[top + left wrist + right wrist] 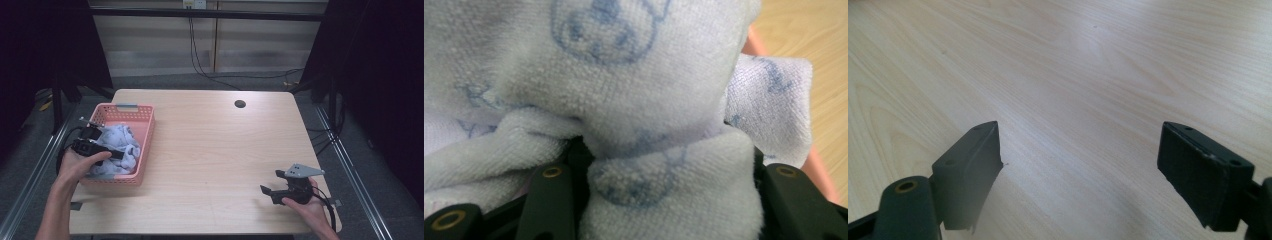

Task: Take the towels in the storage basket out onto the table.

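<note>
A pale blue towel (116, 145) with blue printed figures lies bunched in a pink perforated basket (146, 145) at the table's left. My left gripper (121, 153) reaches into the basket from the left, held by a hand. In the left gripper view a thick fold of the towel (624, 75) is squeezed between the two black jaws of the left gripper (669, 200), which is shut on it. Near the front right of the table my right gripper (271, 182) rests in the other hand. Its jaws stand wide apart over bare wood, so the right gripper (1078, 170) is open and empty.
The light wooden table (215, 140) has a dark round hole (240, 104) near its far edge. The basket's pink rim (819, 170) shows beside the towel, with tabletop (814, 30) beyond it. Dark frame posts and cables stand behind the table.
</note>
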